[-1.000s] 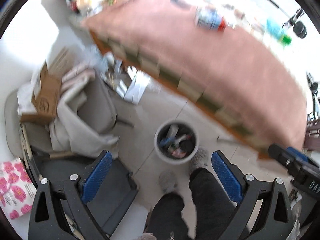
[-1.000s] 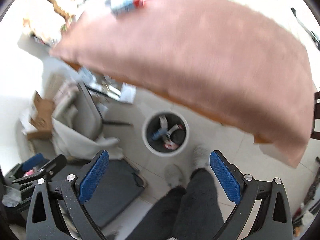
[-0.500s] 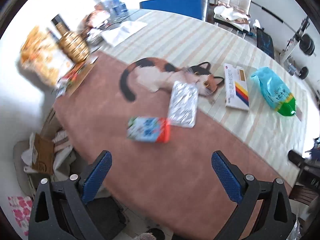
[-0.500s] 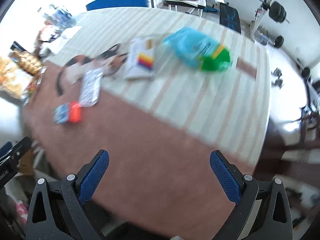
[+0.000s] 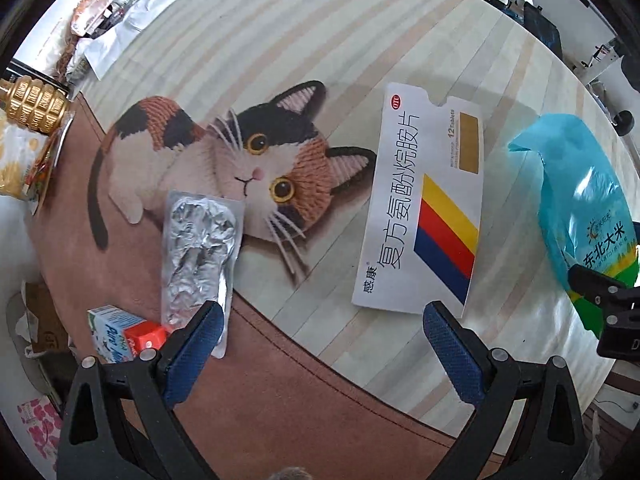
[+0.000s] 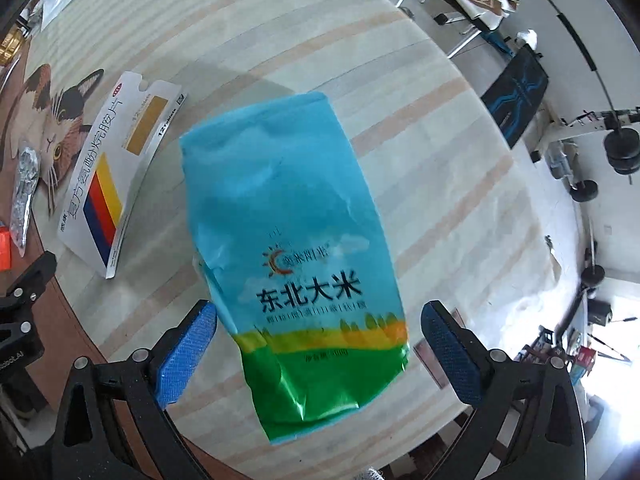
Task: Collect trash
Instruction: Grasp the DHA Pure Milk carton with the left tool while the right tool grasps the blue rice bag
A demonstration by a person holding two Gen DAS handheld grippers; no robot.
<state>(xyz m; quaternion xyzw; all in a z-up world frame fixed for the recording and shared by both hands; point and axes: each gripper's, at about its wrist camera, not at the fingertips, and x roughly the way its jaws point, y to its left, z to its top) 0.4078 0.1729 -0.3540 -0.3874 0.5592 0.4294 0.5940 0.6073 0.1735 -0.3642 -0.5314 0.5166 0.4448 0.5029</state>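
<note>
Both grippers swung from bin to table (image 5: 320, 420).

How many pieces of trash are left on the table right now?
4: milk carton at the near-left edge, foil blister pack beside it, flattened medicine box mid-table, rice bag on the right. Far-left clutter may hide more.

Under my right fingers the blue-green rice bag (image 6: 296, 264) reads 东北大米. The white medicine box (image 5: 424, 204) under my left carries 感康, 复方氨酚烷胺片, "OTC" and "12 Tablets". The small carton (image 5: 120, 334) seems to say "Pure", though it is partly hidden.
</note>
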